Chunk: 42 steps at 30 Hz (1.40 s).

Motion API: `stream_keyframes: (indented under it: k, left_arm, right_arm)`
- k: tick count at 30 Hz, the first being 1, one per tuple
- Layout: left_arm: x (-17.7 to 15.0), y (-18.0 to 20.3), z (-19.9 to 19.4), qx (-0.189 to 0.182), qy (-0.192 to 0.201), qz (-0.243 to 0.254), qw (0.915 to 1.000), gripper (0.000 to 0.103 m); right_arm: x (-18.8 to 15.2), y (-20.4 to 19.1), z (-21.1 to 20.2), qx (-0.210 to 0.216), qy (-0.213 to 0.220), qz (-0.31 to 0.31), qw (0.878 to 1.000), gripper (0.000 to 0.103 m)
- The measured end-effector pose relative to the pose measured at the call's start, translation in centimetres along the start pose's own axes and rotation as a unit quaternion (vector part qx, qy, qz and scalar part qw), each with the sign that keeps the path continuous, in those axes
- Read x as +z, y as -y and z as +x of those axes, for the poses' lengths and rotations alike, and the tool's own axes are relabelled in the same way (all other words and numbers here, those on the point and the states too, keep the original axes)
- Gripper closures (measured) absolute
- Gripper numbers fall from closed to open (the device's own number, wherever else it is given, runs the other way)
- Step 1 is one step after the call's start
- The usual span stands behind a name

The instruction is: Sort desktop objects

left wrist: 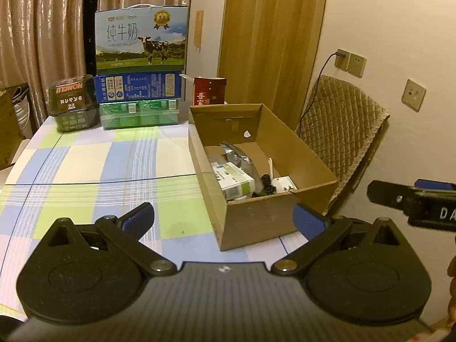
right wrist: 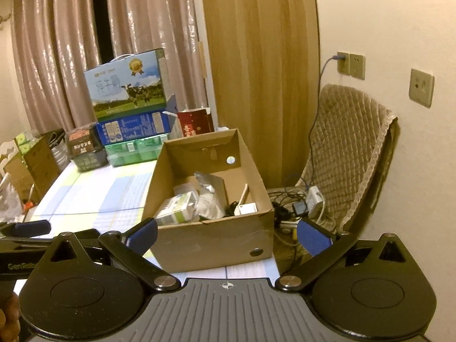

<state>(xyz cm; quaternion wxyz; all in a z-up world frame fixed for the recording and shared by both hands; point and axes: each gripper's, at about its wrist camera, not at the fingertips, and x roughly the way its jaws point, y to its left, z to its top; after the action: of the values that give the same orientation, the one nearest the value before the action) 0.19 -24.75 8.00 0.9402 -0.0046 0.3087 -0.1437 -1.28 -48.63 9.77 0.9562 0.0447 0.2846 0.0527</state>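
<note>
While both tongs (left wrist: pixel 223 218) (right wrist: pixel 228 235) gape empty, the cardboard box (left wrist: pixel 256 219) sits seemingly just ahead.

An open cardboard box (left wrist: pixel 256 219) is sitting on the table's right edge, holding a green-white carton (left wrist: pixel 233 181), a silver foil pouch (left wrist: pixel 236 154) and a black cable (left wrist: pixel 266 186).

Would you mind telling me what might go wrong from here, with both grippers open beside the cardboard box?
1. The cardboard box sits at the table's edge above a tangle of cables; a nudge might tip it off.
2. The left gripper and right gripper hang close together and may collide.
3. The medicine box leans loosely, so it may shift.
</note>
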Motion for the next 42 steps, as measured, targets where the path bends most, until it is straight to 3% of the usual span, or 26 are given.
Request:
stream_keyframes:
  k: [10,20,42]
  left_arm:
    - [-0.3,-0.2,-1.1,0.005,0.001,-0.008,1.0,0.001]
    - [-0.2,-0.1,-1.6,0.018,0.005,-0.004,0.9998,0.001]
    - [-0.8,0.2,-0.7,0.004,-0.007,0.001,1.0,0.001]
  right_arm:
    - [-0.4,-2.0,-1.5,0.004,-0.001,-0.048,0.999,0.002]
    - [-0.8,-2.6,-1.9,0.01,-0.005,-0.059,0.998,0.002]
    - [-1.5,-2.0,-1.0,0.0,-0.022,-0.059,0.998,0.002]
